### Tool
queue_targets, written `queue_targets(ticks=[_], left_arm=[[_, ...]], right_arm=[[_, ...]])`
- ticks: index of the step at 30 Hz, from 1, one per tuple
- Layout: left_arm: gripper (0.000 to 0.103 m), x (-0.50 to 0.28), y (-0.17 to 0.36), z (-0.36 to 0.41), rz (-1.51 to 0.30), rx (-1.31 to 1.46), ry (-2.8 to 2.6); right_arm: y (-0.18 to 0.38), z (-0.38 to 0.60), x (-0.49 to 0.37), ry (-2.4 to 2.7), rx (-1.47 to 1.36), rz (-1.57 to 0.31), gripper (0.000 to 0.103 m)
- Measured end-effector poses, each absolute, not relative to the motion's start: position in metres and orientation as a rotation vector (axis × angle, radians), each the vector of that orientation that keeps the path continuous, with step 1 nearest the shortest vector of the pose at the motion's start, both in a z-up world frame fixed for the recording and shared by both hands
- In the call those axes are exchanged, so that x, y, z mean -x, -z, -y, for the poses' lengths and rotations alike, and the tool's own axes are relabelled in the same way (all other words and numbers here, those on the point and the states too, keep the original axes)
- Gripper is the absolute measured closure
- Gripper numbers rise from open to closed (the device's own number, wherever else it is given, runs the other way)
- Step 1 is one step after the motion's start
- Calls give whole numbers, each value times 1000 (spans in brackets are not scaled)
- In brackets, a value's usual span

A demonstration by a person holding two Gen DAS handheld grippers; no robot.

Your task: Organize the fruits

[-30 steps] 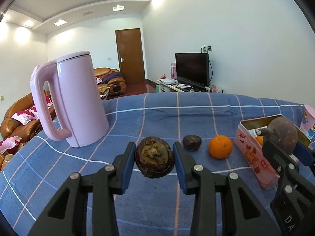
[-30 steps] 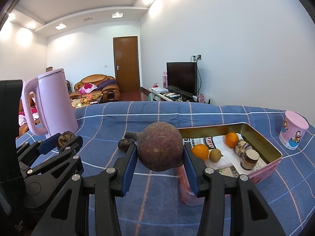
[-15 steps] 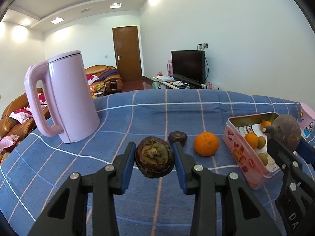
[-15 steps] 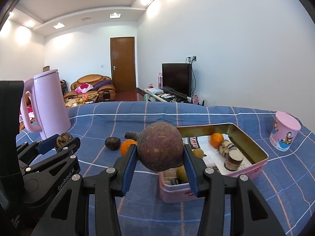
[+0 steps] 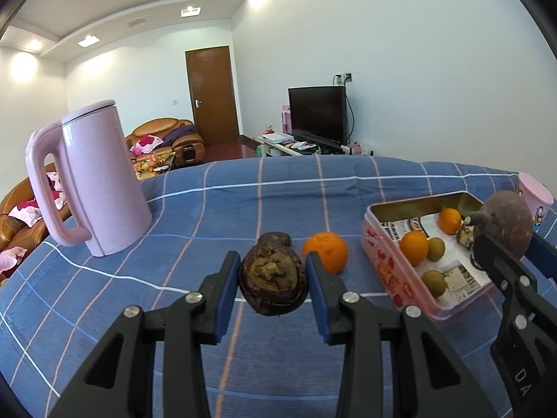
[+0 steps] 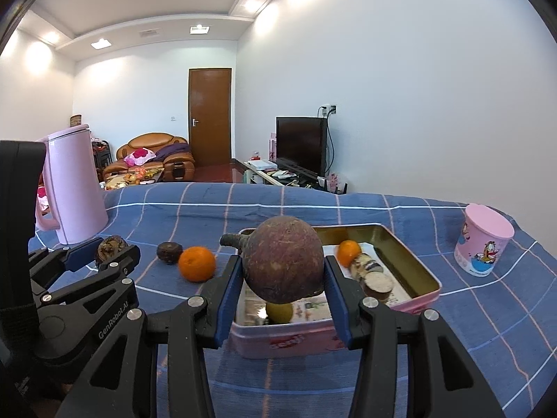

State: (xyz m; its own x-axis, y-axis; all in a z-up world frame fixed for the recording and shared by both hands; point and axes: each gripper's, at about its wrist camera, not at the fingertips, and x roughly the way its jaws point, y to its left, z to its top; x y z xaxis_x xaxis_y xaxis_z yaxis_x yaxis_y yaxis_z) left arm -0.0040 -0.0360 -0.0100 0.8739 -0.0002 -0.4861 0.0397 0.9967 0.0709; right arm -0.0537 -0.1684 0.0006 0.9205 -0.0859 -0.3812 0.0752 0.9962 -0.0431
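Note:
My left gripper (image 5: 273, 280) is shut on a dark mangosteen (image 5: 272, 285) and holds it above the blue checked cloth, left of the pink tin (image 5: 386, 268). My right gripper (image 6: 283, 278) is shut on a second, round mangosteen (image 6: 283, 264) over the near end of the tin (image 6: 285, 339). It also shows in the left wrist view (image 5: 506, 228). The tin holds oranges (image 5: 414, 247), small green-brown fruits (image 5: 435, 282) and other pieces. An orange (image 6: 196, 264) and a small dark fruit (image 6: 169, 252) lie on the cloth left of the tin.
A tall pink kettle (image 5: 90, 181) stands at the back left of the table. A pink cartoon cup (image 6: 484, 244) stands to the right of the tin. The table's far edge drops to a living room with sofas and a TV.
Both grippers have moved to the right with their mangosteens. The right one has gone from beside the tin to over its near end. The kettle has slid left in view.

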Motion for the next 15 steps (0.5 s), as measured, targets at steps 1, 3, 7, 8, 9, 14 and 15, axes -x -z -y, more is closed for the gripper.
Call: queue_targets(ticks=[1, 3, 7, 8, 9, 14, 15], left_arm=[[63, 4, 9, 39, -506, -82, 25], [63, 5, 9, 45, -504, -84, 34], [63, 4, 9, 55, -507, -87, 47], [63, 4, 9, 56, -506, -85, 51], [63, 4, 9, 59, -505, -84, 55], [63, 3, 9, 72, -504, -93, 69], [63, 3, 9, 75, -505, -94, 73]], right_arm=[[-1, 170, 54, 83, 29, -392, 54], [-1, 175, 56, 87, 32, -390, 54], [-1, 183, 56, 99, 35, -387, 54], [-2, 186, 57, 102, 35, -386, 54], [-2, 189, 57, 107, 37, -385, 54], [-3, 205, 57, 128, 37, -382, 54], [-3, 208, 57, 132, 36, -382, 54]])
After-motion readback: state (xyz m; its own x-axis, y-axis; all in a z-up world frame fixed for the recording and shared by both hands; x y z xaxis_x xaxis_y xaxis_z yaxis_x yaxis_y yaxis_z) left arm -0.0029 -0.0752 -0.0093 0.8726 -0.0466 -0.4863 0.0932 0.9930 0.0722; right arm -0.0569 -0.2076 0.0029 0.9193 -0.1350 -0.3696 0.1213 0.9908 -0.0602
